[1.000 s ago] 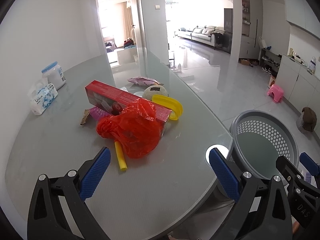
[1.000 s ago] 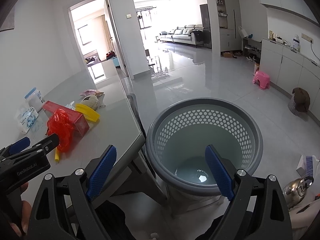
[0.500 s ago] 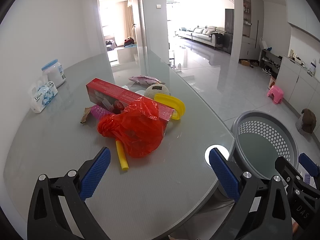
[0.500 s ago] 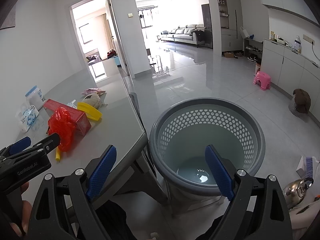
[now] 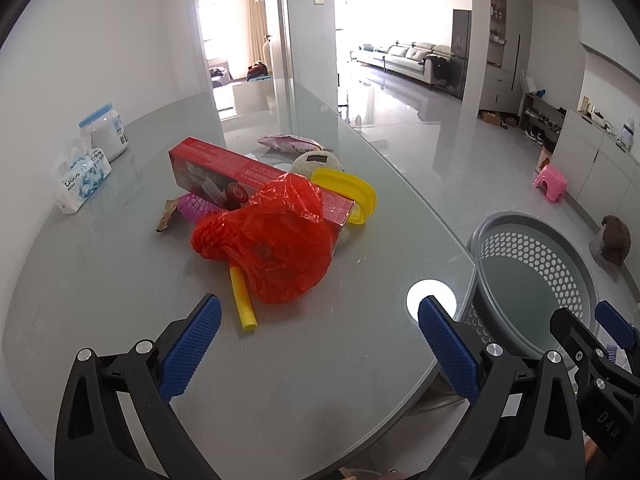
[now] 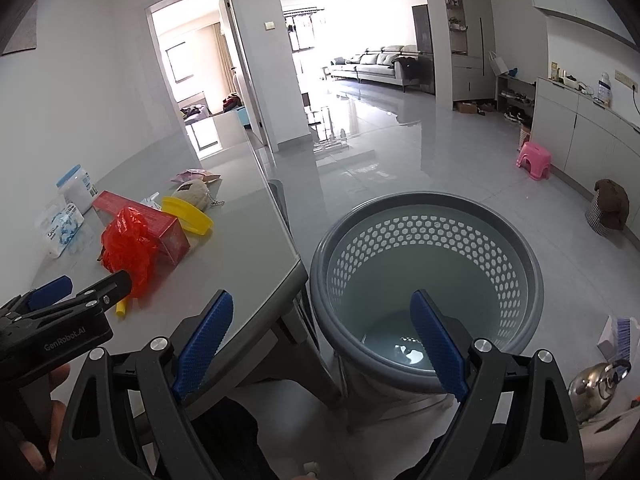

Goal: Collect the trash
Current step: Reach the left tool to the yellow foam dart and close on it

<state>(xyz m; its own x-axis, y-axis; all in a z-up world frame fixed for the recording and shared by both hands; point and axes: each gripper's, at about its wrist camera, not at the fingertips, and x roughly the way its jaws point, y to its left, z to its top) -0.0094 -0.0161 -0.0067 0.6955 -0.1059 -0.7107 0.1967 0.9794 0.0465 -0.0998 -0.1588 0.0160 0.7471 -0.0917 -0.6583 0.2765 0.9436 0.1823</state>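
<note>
We see the trash heaped near the middle of the grey glass-topped table (image 5: 120, 280). On top lies a crumpled red plastic bag (image 5: 276, 236), leaning against the near end of a long red carton (image 5: 240, 168). A yellow foam tube (image 5: 242, 300) pokes out from under the bag toward us. Behind the carton sit a yellow plastic ring-shaped piece (image 5: 352, 192), a beige round pouch with a dark label (image 5: 316, 160) and a pinkish wrapper (image 5: 288, 142). To the left of the bag we make out a pink ribbed item (image 5: 192, 206) and a scrap of brown paper (image 5: 166, 216).

Our left gripper (image 5: 318, 332) hangs above the near part of the table, its blue-padded fingers (image 5: 192, 344) spread wide with nothing between them, short of the bag. Our right gripper (image 6: 320, 340) is likewise spread wide and empty, held over the near rim of the grey perforated basket (image 6: 520, 248) that stands on the floor just beside the table's edge. The basket looks empty.

Farther left on the table, well apart from the heap, stand a pack of tissues (image 5: 80, 176) and a white jar with a blue lid (image 5: 105, 130). Out on the shiny floor we notice a pink stool (image 6: 534, 159), and a kettle (image 6: 600, 384) at the lower right.
</note>
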